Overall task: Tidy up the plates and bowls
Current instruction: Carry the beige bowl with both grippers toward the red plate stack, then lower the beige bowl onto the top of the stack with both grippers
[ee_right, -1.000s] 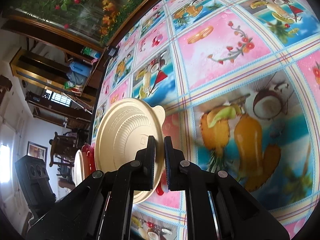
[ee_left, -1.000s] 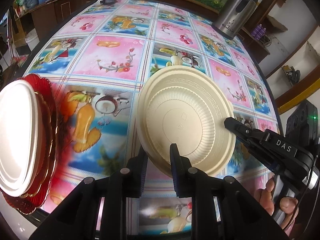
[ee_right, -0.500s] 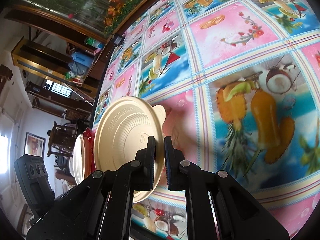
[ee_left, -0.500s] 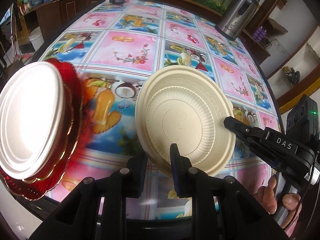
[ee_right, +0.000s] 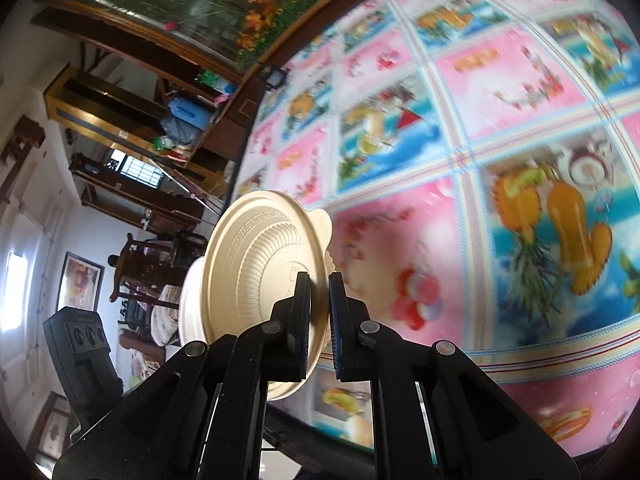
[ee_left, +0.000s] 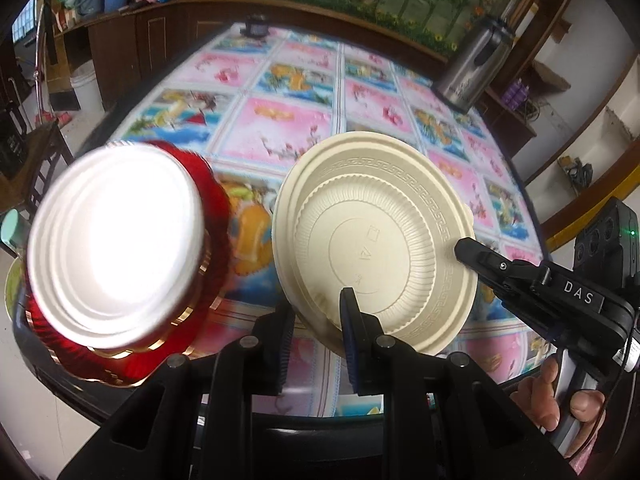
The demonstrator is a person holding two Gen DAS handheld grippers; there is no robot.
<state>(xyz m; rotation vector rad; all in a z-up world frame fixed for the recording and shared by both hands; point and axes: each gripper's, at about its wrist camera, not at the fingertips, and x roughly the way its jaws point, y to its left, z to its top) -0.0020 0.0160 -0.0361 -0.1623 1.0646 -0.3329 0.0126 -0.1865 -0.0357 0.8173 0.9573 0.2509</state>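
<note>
1. The right gripper [ee_left: 466, 250] carries a tag reading "DAS" in white capitals. The cream plate [ee_left: 376, 240] has faint moulded marks at its centre that I cannot read, and the steel flask [ee_left: 472, 68] bears small lettering too blurred to make out.
2. Count: one cream plate with a key-pattern rim, one white plate [ee_left: 114, 244] and one red plate [ee_left: 208, 208] with gold edging beneath it. Two grippers are in view, and one hand [ee_left: 560, 400] on the right one's handle.
3. The cream plate is held tilted, above the surface [ee_left: 280, 128], at the middle of the left wrist view. The left gripper [ee_left: 314, 320] has its jaws clenched on the plate's rim at 6 o'clock. The right gripper's jaws pinch the same rim at 3 o'clock.
4. The white-on-red stack sits at 9 o'clock of the cream plate, near the surface's edge, blurred.
5. The surface wears a glossy cloth of pink and blue squares printed with fruit, coconuts and flowers. Dark wooden cabinets, a painted garden mural and white walls ring the room.
</note>
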